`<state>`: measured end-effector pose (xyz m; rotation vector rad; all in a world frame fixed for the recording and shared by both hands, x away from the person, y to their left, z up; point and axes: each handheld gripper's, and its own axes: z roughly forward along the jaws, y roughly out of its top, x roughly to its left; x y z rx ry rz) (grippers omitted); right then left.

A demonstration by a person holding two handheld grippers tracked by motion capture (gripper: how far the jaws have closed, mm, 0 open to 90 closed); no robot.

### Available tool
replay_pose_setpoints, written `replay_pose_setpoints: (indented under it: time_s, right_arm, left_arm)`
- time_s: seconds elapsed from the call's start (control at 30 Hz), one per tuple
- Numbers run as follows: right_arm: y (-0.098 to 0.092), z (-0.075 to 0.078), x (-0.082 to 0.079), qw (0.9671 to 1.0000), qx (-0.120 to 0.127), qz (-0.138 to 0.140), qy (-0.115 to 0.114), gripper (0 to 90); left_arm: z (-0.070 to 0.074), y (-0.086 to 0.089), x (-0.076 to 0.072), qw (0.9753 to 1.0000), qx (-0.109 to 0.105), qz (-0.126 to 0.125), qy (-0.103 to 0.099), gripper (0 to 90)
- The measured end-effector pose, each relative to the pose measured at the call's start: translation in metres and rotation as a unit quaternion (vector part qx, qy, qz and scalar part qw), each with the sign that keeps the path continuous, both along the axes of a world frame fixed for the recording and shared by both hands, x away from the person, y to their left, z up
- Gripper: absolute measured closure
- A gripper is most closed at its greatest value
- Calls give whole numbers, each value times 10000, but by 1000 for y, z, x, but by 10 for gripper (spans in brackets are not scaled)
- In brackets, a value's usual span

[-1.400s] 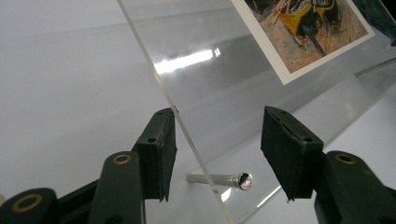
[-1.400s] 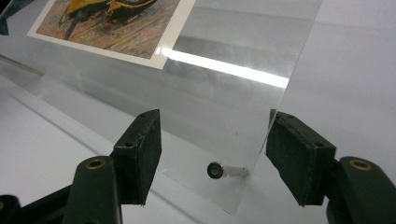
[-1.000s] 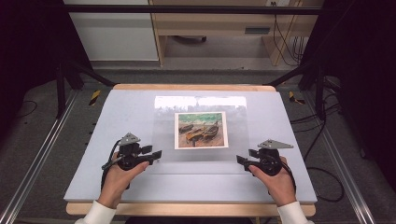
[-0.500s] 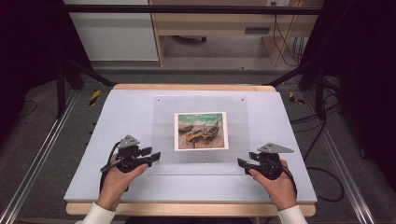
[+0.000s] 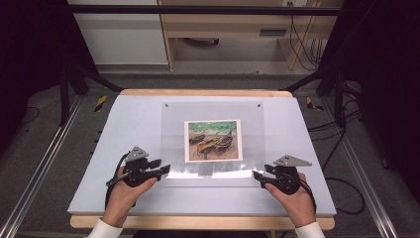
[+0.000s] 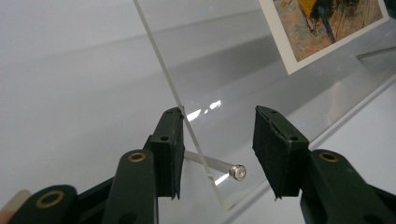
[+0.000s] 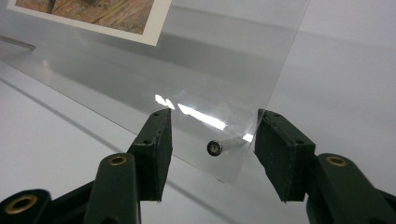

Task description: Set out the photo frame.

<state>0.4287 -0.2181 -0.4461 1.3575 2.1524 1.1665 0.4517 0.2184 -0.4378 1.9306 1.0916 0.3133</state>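
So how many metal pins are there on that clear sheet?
2 visible: one pin between the left tongs, one pin between the right tongs. The far corners show small dots, unclear.

Both hands low, grippers pointing inward.
Left gripper [image 5: 163,171] and right gripper [image 5: 256,175]: jaws spread apart, level, facing each other.
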Motion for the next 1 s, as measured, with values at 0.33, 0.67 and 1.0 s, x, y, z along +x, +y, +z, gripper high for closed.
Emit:
replay_pose_setpoints:
  time_s: [0.33, 0.67, 1.0]
  right_arm:
    - [-1, -3, -7, 10000, -46, -29, -24, 518]
    - [-1, -3, -8, 10000, -46, -62, 0, 528]
    - [-2, -4, -10, 10000, -67, -54, -3, 538]
  left_arm:
    - [-2, -1, -8, 9999, 49, 77, -69, 562]
    - [-3, -1, -11, 9999, 43, 86, -80, 574]
    - [-4, -1, -12, 9999, 72, 54, -89, 583]
